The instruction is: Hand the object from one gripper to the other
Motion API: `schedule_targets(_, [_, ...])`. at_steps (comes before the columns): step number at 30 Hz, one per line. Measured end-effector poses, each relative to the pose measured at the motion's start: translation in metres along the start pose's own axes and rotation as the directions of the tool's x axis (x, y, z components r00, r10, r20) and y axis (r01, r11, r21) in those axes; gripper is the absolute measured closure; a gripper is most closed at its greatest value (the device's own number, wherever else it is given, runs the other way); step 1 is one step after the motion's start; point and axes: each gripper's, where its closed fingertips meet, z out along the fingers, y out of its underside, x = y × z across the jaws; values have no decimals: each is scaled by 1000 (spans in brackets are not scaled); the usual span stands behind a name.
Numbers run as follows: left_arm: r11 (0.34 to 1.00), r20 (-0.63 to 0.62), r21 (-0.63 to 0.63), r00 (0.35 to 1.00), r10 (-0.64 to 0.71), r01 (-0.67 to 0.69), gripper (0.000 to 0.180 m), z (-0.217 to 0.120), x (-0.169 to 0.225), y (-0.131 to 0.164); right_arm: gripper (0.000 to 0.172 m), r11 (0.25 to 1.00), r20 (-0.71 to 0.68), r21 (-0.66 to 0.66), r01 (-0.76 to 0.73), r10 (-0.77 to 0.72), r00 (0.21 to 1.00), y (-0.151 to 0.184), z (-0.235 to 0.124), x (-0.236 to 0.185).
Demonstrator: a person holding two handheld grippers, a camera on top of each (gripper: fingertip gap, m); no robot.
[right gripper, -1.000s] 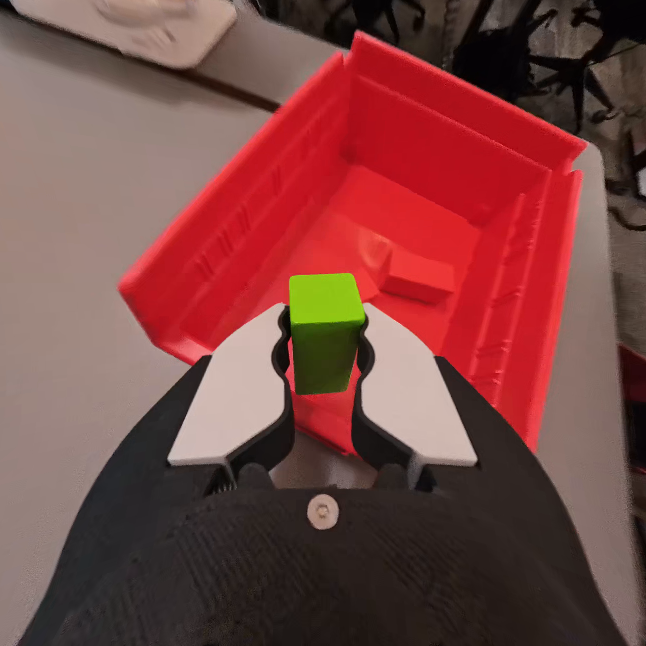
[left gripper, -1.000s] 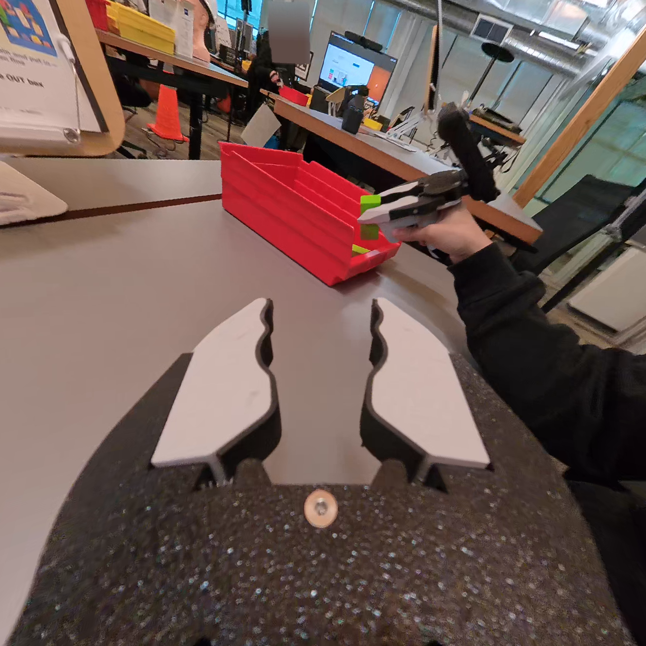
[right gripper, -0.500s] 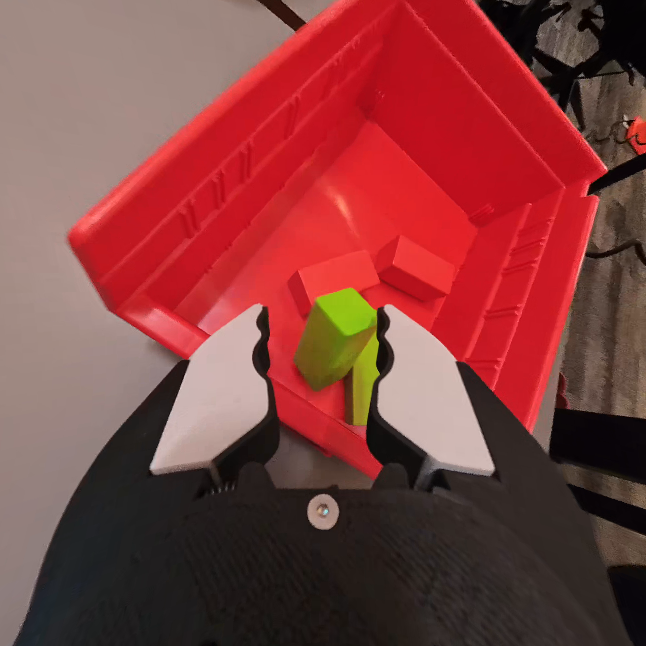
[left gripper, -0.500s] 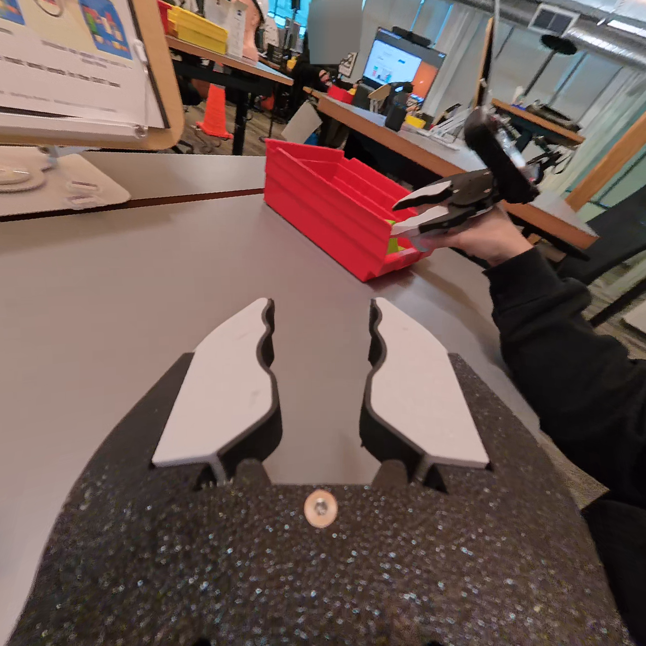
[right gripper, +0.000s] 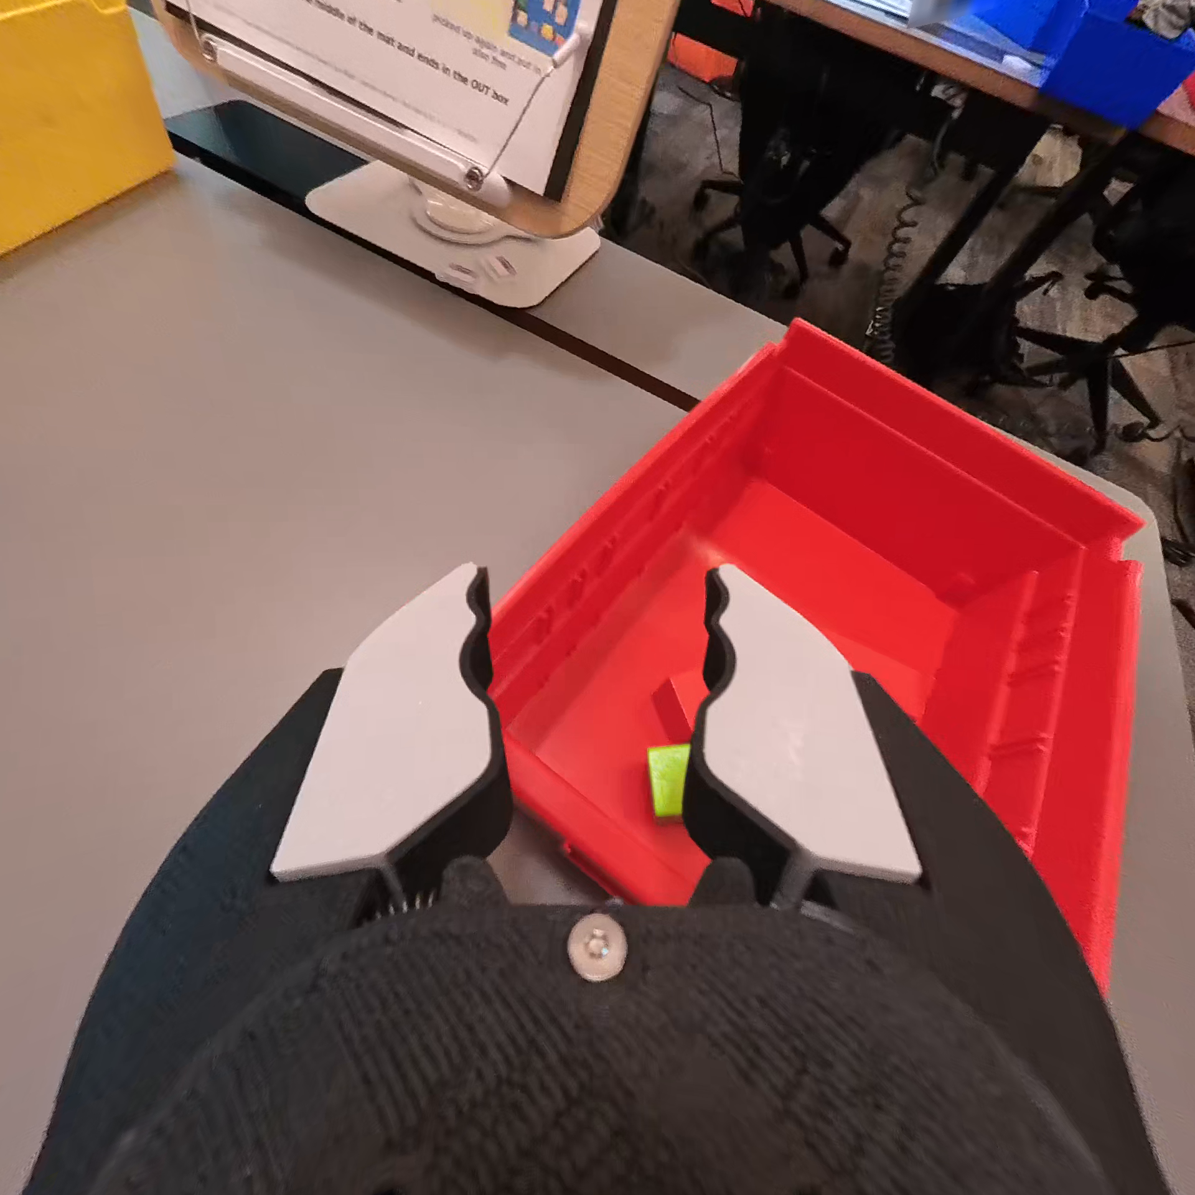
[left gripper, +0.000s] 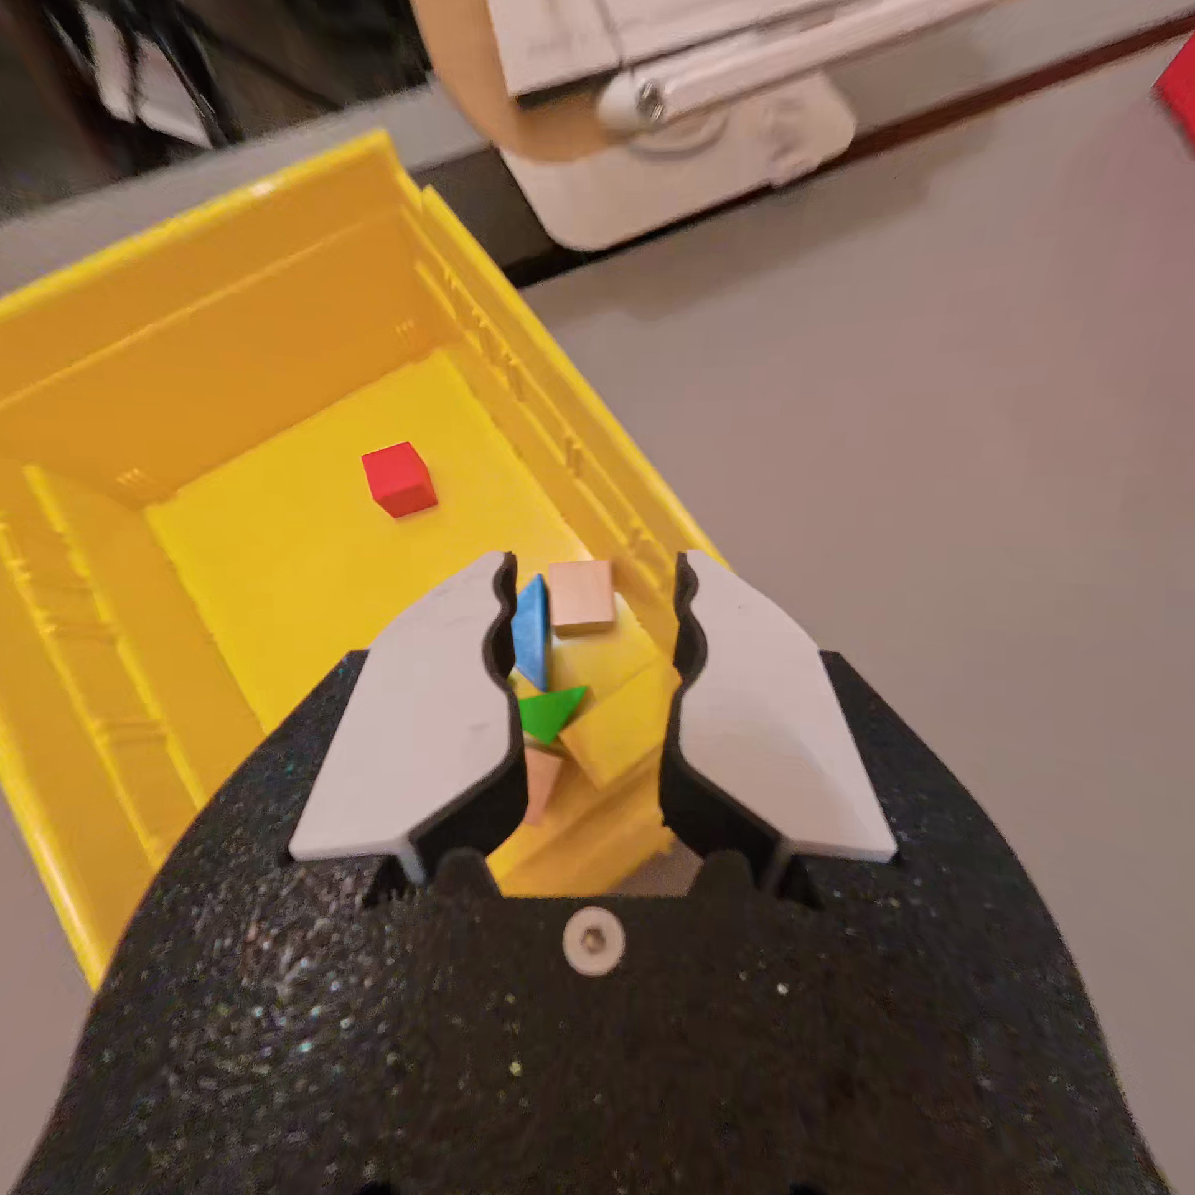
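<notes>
Partly hidden: green block [right gripper: 667, 782] in red bin [right gripper: 970, 517], right half behind a right gripper finger [right gripper: 795, 731]; a red block [right gripper: 672, 701] beside it, mostly covered too.
Left gripper [left gripper: 595, 582]: spread wide, clasping nothing, hovering over near corner of yellow bin [left gripper: 194, 323].
Right gripper [right gripper: 595, 588]: spread wide, bare, above red bin's near wall.
Between left fingers: blue wedge [left gripper: 531, 630], tan block [left gripper: 581, 595], green wedge [left gripper: 549, 711], yellow pieces jumbled below; shapes hard to sort out, some blur.
Hidden by left finger: edges of blue wedge and a tan piece [left gripper: 540, 782].
Clear: red cube [left gripper: 398, 478] alone on yellow bin floor.
Cut off: clipboard stand [right gripper: 452, 213] top, yellow bin corner at right view's left edge, blue bin [right gripper: 1112, 71] far back.
Surface: grey table [right gripper: 226, 452].
</notes>
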Motion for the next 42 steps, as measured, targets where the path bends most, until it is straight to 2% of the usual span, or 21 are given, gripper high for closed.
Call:
schedule_targets(1, [998,-14,-62,1000,-3,2,139,11,-11,0,107,1000,1,-1,6,-6,1000,-1,1,-2])
schedule_targets(5, [954,9,-300,1000,-29,30,140,55,-54,8,106,998,-14,-34,46,-46,999,2,7,-6])
schedule_targets(12, [864,48,-498,997,-59,75,139,107,-90,23,105,999,9,-37,24,-23,1000,6,14,-7])
schedule_targets(16, [864,56,-492,994,-91,107,143,118,-97,19,104,1000,23,-29,-6,7,1000,7,18,-7])
schedule_targets(19, [840,113,-526,990,-88,134,146,118,-106,24,104,999,34,-28,-22,23,999,9,21,-7])
schedule_targets(20, [830,127,-543,990,-68,127,138,118,-110,26,104,999,35,-29,-26,27,999,9,22,-7])
schedule_targets(22, [831,172,-542,984,-42,130,138,117,-119,25,103,999,36,-33,-29,31,999,11,23,-7])
schedule_targets(25, [853,167,-497,982,-87,160,134,119,-116,17,103,999,37,-40,-35,37,999,12,24,-7])
schedule_targets(30, [836,223,-493,964,-145,240,130,117,-123,18,103,999,45,-37,-39,41,998,11,24,-9])
schedule_targets(35, [813,237,-524,960,-147,254,128,117,-128,28,103,999,47,-39,-25,27,999,10,26,-12])
schedule_targets(36, [810,235,-533,962,-138,247,131,118,-129,31,103,999,50,-40,-26,28,998,11,27,-13])
schedule_targets(38, [818,235,-529,965,-116,227,154,121,-131,34,103,998,60,-48,-32,35,998,13,29,-14])
schedule_targets(42, [853,181,-497,981,-76,158,154,121,-126,29,103,998,62,-53,-24,28,998,12,30,-17])
